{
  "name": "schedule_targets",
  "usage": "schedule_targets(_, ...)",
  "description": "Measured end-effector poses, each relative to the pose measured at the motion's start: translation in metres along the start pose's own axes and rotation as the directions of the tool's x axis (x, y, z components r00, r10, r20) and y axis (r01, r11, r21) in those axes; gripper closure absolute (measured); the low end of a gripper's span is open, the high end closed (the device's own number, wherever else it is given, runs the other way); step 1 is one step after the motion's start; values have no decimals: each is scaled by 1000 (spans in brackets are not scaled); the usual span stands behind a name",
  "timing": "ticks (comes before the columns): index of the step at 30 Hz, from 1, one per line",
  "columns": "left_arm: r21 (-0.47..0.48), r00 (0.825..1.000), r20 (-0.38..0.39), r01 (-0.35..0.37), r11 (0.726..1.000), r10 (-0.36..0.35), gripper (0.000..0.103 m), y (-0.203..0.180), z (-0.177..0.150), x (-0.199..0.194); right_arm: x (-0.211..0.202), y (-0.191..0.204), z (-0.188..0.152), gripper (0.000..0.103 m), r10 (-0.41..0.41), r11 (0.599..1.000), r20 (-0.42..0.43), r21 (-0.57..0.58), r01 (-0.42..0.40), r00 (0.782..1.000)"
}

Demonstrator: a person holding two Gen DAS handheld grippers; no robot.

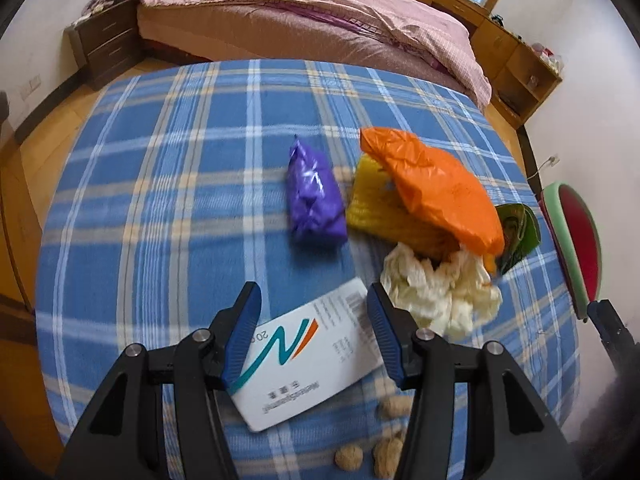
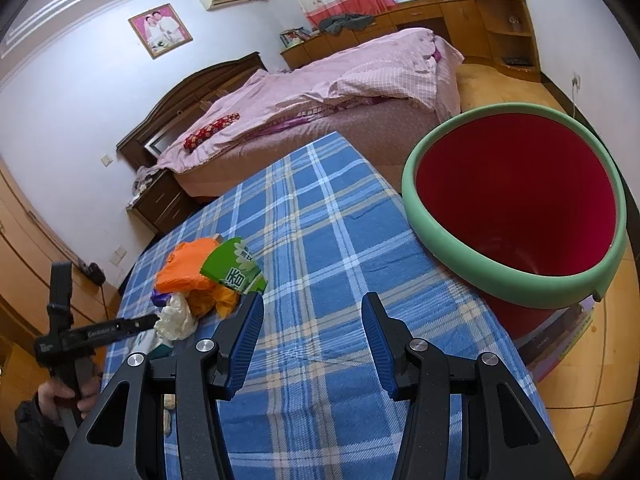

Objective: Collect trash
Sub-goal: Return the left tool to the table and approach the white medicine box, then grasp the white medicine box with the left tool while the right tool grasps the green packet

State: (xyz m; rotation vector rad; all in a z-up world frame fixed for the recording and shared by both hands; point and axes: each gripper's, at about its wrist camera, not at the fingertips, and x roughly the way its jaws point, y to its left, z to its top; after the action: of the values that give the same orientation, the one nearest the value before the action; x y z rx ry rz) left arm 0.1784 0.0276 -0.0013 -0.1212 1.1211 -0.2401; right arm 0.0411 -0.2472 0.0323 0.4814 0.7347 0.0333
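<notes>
A: Noting position. My left hand-held gripper [image 1: 314, 312] sits over the white card [image 1: 306, 356] on the blue plaid table [image 1: 160, 184]. Jaws part-open, nothing clamped; the card lies flat between and under the two blue pads [image 1: 244, 336], whether touching I can't tell.

B: Which way does the card run?

A: Long axis slants from near-left to far-right across the jaw gap, so the pads would meet its long sides at a slant, not square. I'd judge a small wrist turn is needed before closing.

B: The right side?

A: Right hand-held gripper [image 2: 312, 340] also part-open, empty, over bare cloth. It is well apart from the card but near the red bin [image 2: 516, 216] with the green rim, beside the table edge. Left is the nearer hand for the card.

B: Other trash?

A: Purple wrapper [image 1: 314, 196], orange bag [image 1: 436, 188] and crumpled tissue [image 1: 436, 292] just beyond the card, to its far right.
</notes>
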Motion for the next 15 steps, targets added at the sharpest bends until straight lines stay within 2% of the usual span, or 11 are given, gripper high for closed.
schedule_targets(4,2,1000,8,-25,1000,25,48,5,-8,-6,-3,4,-3,51,5,1000,2,-7,-5,1000)
schedule_targets(7,-33,999,8,-35,999,35,48,14,-13,-10,-5,6,-4,51,11,1000,3,-9,-11,1000)
schedule_targets(13,-7,1000,8,6,1000,-6,48,14,-27,-21,-6,11,-8,51,23,1000,-5,-14,-23,1000)
schedule_targets(15,4,999,2,43,999,-43,48,9,-32,-23,-6,12,-9,51,26,1000,-9,-13,-26,1000)
